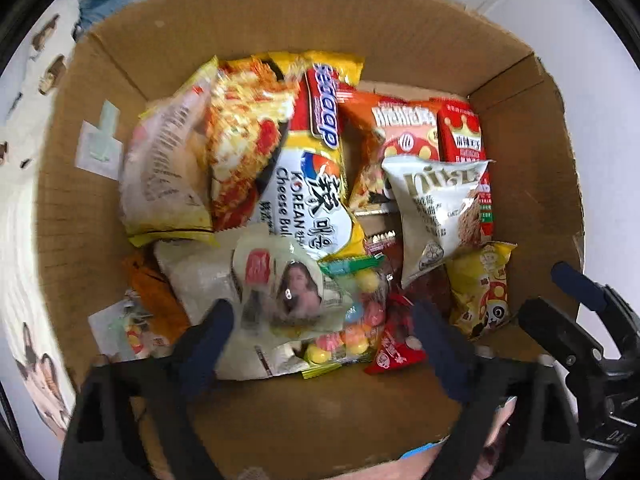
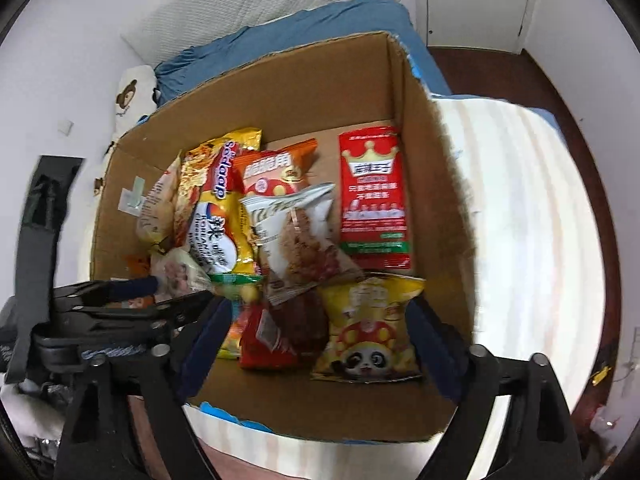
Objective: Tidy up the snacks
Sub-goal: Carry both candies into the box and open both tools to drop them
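— Left wrist view: what does the left gripper [image 1: 322, 322] have?
— Nothing; its jaws stand wide over a pale packet with a portrait [image 1: 280, 296] and a bag of coloured candy balls [image 1: 356, 332] in the cardboard box [image 1: 280, 28].
— And the right gripper [image 2: 320, 316]?
— Also spread wide, empty, above the yellow panda snack bag [image 2: 370, 332] near the box's front wall.

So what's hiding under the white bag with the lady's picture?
Under the white bag peek colourful candy balls and a whitish packet. Anything deeper in the cardboard box is covered.
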